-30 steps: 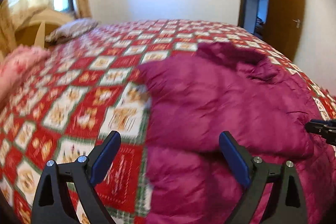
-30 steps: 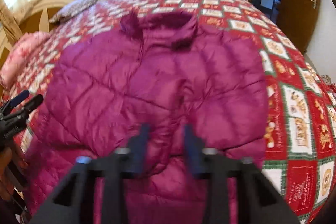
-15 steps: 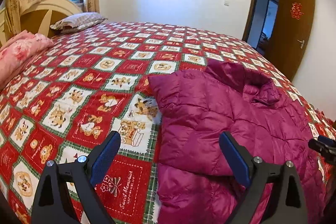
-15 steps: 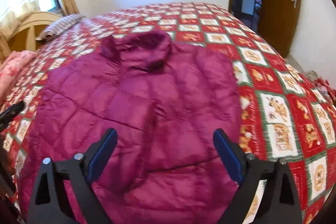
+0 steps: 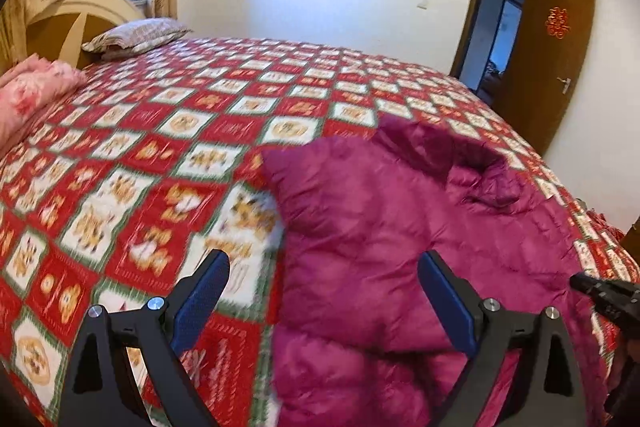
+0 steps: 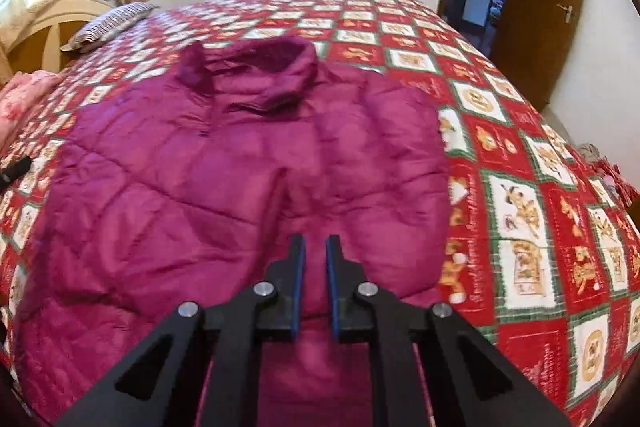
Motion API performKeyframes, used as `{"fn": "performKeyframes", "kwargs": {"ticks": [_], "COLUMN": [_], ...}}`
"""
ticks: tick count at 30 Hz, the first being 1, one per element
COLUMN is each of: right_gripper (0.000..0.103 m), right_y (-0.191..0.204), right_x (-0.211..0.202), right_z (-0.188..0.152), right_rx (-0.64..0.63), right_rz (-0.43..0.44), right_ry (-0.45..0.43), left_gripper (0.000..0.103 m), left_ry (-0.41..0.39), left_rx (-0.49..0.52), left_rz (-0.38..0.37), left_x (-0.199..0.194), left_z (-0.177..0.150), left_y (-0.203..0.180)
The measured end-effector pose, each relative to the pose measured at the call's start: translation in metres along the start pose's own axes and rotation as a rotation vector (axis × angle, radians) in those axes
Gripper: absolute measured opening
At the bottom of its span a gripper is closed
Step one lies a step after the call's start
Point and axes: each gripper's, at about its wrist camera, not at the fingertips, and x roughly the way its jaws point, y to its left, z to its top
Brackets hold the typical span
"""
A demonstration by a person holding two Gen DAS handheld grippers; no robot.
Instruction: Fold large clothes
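Magenta quilted jacket spread flat on the bed, collar toward the far side, checked red-and-white bedspread showing all round. Right hand-held gripper poised over the jacket's lower middle, jaws closing to a thin gap; nothing visibly pinched between the blue pads, fabric only behind them. Left hand-held gripper spread wide above the jacket's edge, empty, one finger over bedspread, the other over fabric. Pillow and pink bedding near the headboard.
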Motion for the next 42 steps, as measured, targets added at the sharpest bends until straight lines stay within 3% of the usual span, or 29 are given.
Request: {"fn": "performKeyframes", "kwargs": {"ticks": [2,4,5,6,7,9,11,15,17,22,25,29,31,33,35,38,42], "right_gripper": [0.035,0.035,0.040,0.051,0.070,0.062,0.032,0.029,0.021,0.018,0.018,0.018,0.018,0.019,0.019,0.018,0.019], "right_y": [-0.006,-0.005,0.000,0.006,0.017,0.038,0.054,0.062,0.054,0.047,0.055,0.051,0.054,0.056,0.056,0.055,0.058], "right_x": [-0.007,-0.022,-0.026,-0.029,-0.032,-0.028,-0.013,0.027,0.042,0.046,0.050,0.047,0.046,0.047,0.047,0.046,0.047], "right_z": [0.003,0.007,0.010,0.014,0.019,0.028,0.035,0.028,0.019,0.005,0.001,-0.001,-0.002,-0.002,-0.002,-0.001,-0.002], "right_rx": [0.027,0.060,0.058,0.052,0.045,0.011,-0.013,-0.022,-0.019,-0.066,-0.104,-0.101,-0.108,-0.122,-0.129,-0.120,-0.127], "right_rz": [-0.036,-0.020,-0.016,0.004,0.043,0.064,0.115,0.075,0.035,0.002,-0.038,-0.032,-0.042,-0.060,-0.066,-0.050,-0.060], "right_ry": [-0.027,-0.092,-0.109,-0.124,-0.149,-0.151,-0.112,-0.055,-0.038,-0.045,-0.064,-0.076,-0.080,-0.084,-0.085,-0.084,-0.089], "left_gripper": [0.095,0.095,0.095,0.095,0.095,0.095,0.096,0.096,0.096,0.097,0.097,0.097,0.097,0.097,0.097,0.097,0.099], "left_ry": [-0.007,-0.024,-0.033,-0.038,-0.034,-0.035,-0.010,0.094,0.107,0.165,0.157,0.058,-0.014,-0.036,0.054,0.193,0.204], "left_rx": [0.023,0.052,0.062,0.075,0.081,0.104,0.120,0.164,0.162,0.146,0.128,0.103,0.086,0.059,0.022,-0.003,0.023], "left_rz": [-0.041,-0.056,-0.057,-0.063,-0.068,-0.075,-0.079,-0.122,-0.127,-0.171,-0.189,-0.218,-0.173,-0.096,-0.040,0.061,0.070], "left_x": [0.003,0.008,0.011,0.018,0.024,0.037,0.049,0.084,0.092,0.109,0.102,0.064,0.052,0.059,0.090,0.141,0.151], "left_z": [0.009,0.012,0.014,0.015,0.017,0.020,0.016,-0.009,-0.018,-0.024,-0.022,-0.005,0.015,0.033,0.042,0.029,0.017], "left_y": [-0.014,-0.026,-0.030,-0.036,-0.041,-0.052,-0.061,-0.086,-0.091,-0.091,-0.087,-0.068,-0.049,-0.027,-0.007,0.014,0.010]}}
